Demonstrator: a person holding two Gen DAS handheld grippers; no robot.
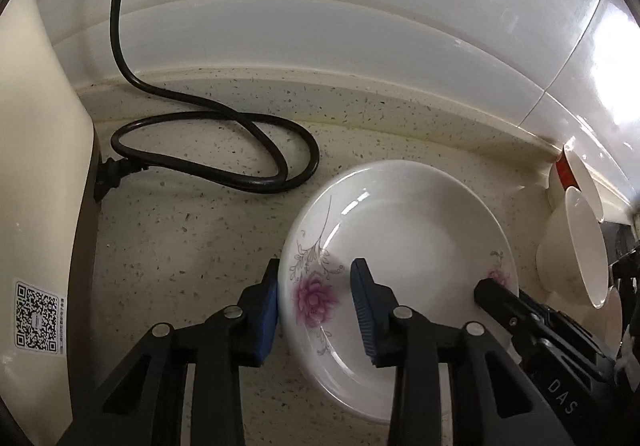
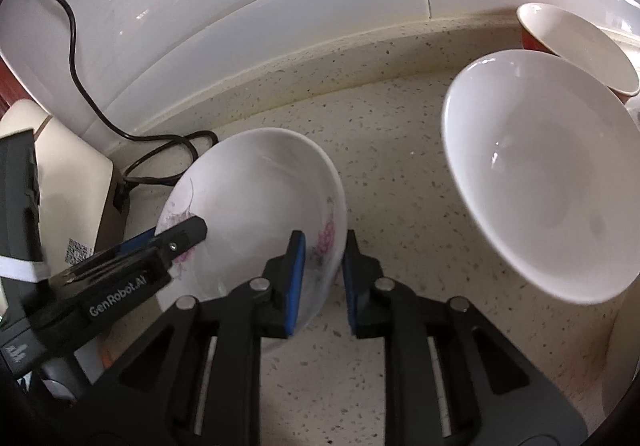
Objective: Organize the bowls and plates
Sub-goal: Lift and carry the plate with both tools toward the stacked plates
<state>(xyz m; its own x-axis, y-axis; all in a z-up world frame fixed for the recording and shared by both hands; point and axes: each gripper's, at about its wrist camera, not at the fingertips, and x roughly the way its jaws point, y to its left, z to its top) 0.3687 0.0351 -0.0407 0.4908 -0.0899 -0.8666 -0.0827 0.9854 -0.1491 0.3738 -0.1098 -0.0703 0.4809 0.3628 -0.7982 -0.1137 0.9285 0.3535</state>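
Observation:
A white deep plate (image 1: 412, 246) with pink flower prints lies low on the speckled counter (image 1: 180, 246). My left gripper (image 1: 316, 302) straddles its left rim. One blue pad touches the outer edge and the other stands inside over the bowl of the plate, with a gap showing. My right gripper (image 2: 322, 270) is shut on the opposite rim of the plate (image 2: 256, 186), with its pads pressed on both sides. The left gripper (image 2: 176, 232) shows across the plate in the right wrist view. The right gripper (image 1: 504, 298) shows at the plate's right rim in the left wrist view.
A large white bowl (image 2: 548, 174) sits to the plate's right, with a red-sided bowl (image 2: 576, 42) behind it against the tiled wall. On the left stands a cream appliance (image 1: 36, 166), and its black cord (image 1: 208, 114) loops on the counter behind the plate.

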